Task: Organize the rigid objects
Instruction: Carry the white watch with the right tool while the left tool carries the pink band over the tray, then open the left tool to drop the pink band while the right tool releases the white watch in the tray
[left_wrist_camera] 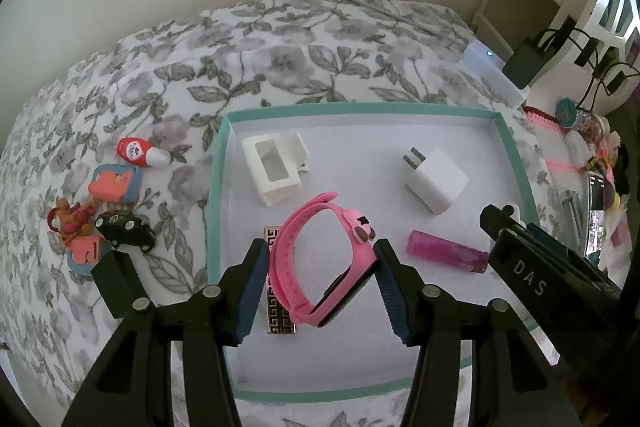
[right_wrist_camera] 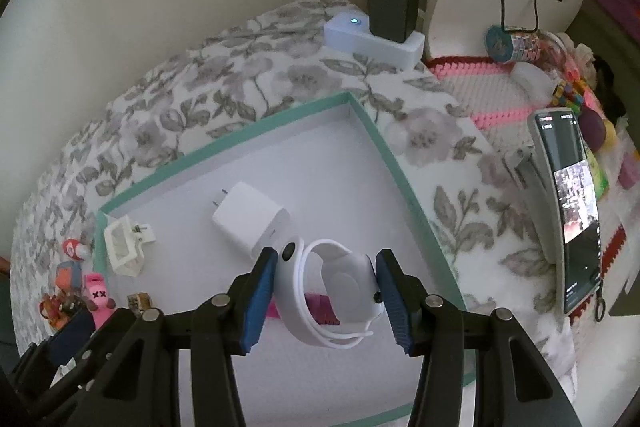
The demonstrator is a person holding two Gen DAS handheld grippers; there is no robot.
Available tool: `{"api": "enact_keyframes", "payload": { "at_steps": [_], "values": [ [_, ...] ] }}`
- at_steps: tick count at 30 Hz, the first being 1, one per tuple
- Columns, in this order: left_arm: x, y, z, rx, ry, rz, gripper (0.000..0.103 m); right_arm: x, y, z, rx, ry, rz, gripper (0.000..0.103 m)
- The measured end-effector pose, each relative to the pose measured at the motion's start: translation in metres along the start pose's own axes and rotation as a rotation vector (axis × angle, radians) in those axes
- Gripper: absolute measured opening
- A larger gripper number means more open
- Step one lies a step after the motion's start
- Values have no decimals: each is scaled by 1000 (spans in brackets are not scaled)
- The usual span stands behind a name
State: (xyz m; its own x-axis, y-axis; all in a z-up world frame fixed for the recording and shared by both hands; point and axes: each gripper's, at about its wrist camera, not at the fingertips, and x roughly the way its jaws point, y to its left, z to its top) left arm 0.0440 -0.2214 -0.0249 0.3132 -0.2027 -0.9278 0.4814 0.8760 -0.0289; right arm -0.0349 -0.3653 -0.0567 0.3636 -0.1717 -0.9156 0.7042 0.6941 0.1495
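A pink watch (left_wrist_camera: 320,259) is clamped btwn the blue pads of the left gripper (left_wrist_camera: 322,267), held above the white floor of a teal-rimmed tray (left_wrist_camera: 360,109); the strap loop stands upright, dark screen face toward the right pad. Under it, a small patterned plate (left_wrist_camera: 280,311) is seen lying on the tray floor.

A white watch (right_wrist_camera: 332,291) is clamped in the right gripper (right_wrist_camera: 326,285), also over the tray, near its right wall. Just below it, part of a pink lighter (left_wrist_camera: 448,251) is seen; in the left wrist view the lighter lies flat, right of the pink watch.

Further back in the tray: white charger plug (left_wrist_camera: 438,181) at centre-right, prongs pointing far-left; white clip (left_wrist_camera: 276,167) at far left, well apart from the plug.

Outside the tray, on the floral bedspread (left_wrist_camera: 280,47) at left, a cluster of small toys is seen: red-white bottle (left_wrist_camera: 138,151), orange-blue piece (left_wrist_camera: 114,183), black toy car (left_wrist_camera: 126,231). A phone (right_wrist_camera: 572,211) is propped at right, screen lit.
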Motion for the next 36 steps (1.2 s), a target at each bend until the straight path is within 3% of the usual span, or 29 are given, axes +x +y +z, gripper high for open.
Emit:
{"api": "enact_keyframes", "payload": {
  "at_steps": [10,22,26,30,33,36],
  "values": [
    [-2,3,1,-11,-2,8,70,1,4,0,-14,5,-2,54],
    [-11,22,7,-75,-40,58,76,-4,14,1,-51,-15,8,54],
    [-12,31,8,-113,-49,72,76,-8,17,1,-59,-35,-3,65],
    [-16,44,9,-158,-64,95,77,-11,18,2,-60,-50,-3,67],
    [-19,57,10,-200,-81,123,91,-12,20,2,-66,-59,-3,71],
    [-22,72,10,-240,-97,165,91,-12,25,1,-82,-69,-3,79]
  ]
}}
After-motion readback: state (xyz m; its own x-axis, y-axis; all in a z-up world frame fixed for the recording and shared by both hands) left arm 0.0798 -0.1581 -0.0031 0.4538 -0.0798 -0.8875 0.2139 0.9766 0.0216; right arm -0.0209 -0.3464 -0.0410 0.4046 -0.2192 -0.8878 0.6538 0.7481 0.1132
